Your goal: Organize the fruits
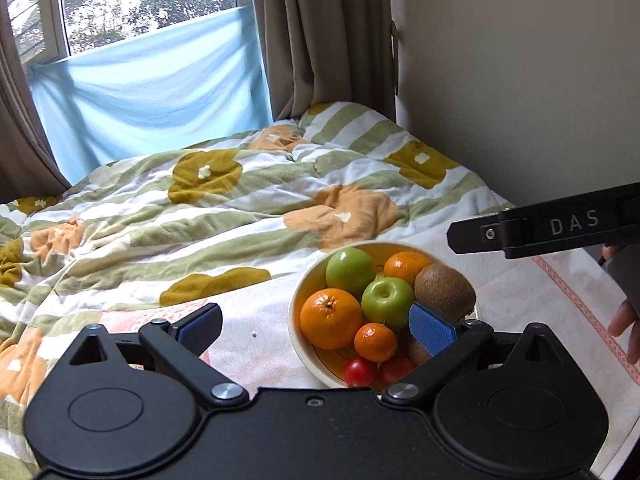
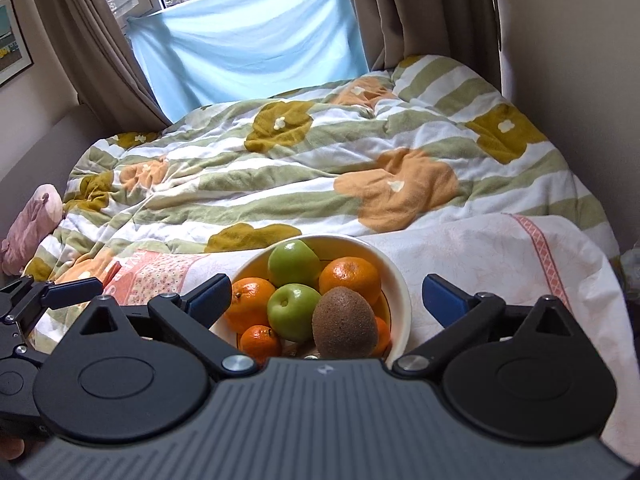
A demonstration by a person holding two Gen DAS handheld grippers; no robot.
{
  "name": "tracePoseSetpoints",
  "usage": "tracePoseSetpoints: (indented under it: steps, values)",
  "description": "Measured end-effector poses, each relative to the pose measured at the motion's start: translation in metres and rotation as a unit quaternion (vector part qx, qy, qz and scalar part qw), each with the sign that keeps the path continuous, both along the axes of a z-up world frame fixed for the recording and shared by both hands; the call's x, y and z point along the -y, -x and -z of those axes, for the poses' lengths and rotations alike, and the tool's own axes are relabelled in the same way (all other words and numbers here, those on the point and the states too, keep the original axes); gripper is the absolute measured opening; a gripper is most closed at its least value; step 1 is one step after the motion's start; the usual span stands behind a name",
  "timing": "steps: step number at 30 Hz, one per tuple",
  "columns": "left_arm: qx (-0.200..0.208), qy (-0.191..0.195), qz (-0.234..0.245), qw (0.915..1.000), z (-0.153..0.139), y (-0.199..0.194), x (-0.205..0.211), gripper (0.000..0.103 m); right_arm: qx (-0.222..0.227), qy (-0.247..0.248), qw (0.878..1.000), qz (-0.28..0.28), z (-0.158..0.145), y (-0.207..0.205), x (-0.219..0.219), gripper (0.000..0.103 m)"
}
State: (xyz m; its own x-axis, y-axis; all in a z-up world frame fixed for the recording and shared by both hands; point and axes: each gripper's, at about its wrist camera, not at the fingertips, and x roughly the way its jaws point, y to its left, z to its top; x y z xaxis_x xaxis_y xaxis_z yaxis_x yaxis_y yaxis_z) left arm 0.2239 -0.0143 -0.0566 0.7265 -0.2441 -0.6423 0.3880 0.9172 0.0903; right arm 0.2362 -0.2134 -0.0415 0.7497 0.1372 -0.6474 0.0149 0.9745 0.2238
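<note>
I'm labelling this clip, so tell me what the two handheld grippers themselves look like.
Both are matte black plastic. The left gripper has rounded twin housings, silver pivot bolts and angled link arms ending in blue textured pads. The right gripper matches it, with a grey ribbed plate at its base; seen from the left wrist view, its side reads "DAS" in pale letters. No cables show.

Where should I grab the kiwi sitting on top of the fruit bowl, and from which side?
Grip the kiwi across its narrow middle, coming from above. It stands on end atop the pile, its sides clear, while apples and oranges crowd the bowl below.
</note>
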Motion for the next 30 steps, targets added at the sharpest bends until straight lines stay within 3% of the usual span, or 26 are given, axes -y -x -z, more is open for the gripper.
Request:
tracePoseSetpoints:
  steps: [6,12,21,30]
  values:
    - [0.042,0.028,-0.043,0.9978,-0.045,0.05,-0.003,0.102,0.03,0.033,0.999,-0.011,-0.053,0.055,0.008,0.103]
    - [0.066,0.04,-0.081,0.9938,-0.078,0.102,-0.006,0.103,0.042,0.054,0.998,-0.013,-0.081,0.116,0.013,0.103]
    - [0.064,0.04,-0.141,0.9871,-0.091,0.163,-0.015,0.103,0.039,0.088,0.995,-0.015,-0.087,0.184,0.008,0.103]
    - [0.061,0.037,-0.162,0.9842,-0.087,0.201,-0.022,0.103,0.014,0.096,0.995,-0.004,-0.078,0.218,0.005,0.103]
